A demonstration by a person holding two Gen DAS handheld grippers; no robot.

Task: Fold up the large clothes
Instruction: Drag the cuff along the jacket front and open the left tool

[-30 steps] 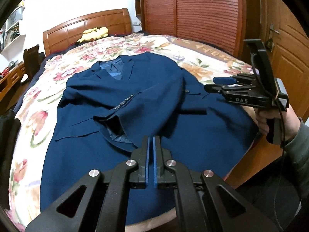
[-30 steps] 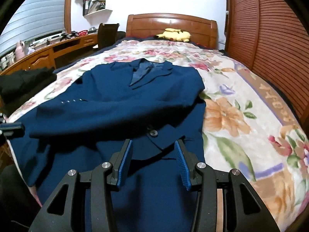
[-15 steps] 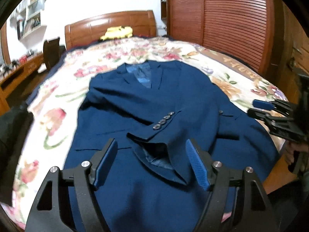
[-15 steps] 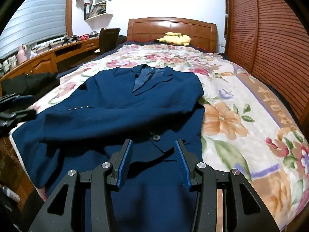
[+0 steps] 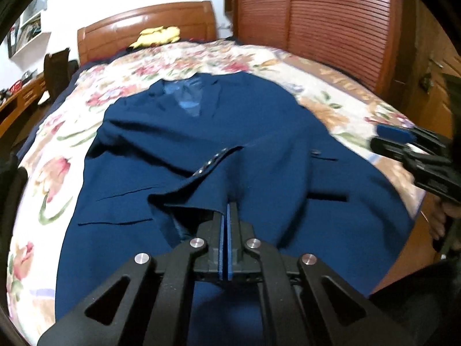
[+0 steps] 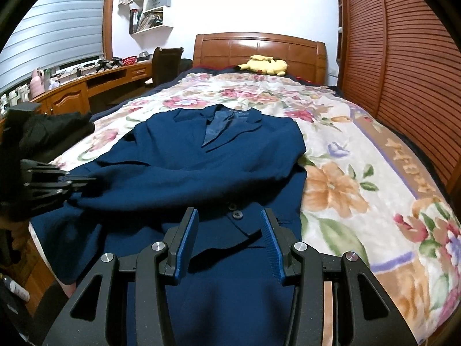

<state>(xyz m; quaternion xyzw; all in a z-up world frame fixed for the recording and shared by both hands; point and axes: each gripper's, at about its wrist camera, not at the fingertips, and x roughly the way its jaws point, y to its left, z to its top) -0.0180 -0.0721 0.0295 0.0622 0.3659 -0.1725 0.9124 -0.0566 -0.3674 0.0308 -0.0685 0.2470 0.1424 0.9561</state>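
Your left gripper (image 5: 226, 216) was clamped on the jacket (image 5: 259, 132) sleeve cuff (image 5: 201, 199), sleeve running toward 11 o'clock; your right gripper (image 6: 229, 239) hung open, empty.

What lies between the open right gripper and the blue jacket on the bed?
Nothing visible. The right gripper hangs open directly over the jacket, with only air between. The left gripper is shut on the sleeve cuff.

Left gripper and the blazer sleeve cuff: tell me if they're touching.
Touching. In the left wrist view the left gripper is shut on the sleeve cuff of the navy blazer, and the cloth rises into its closed pads.
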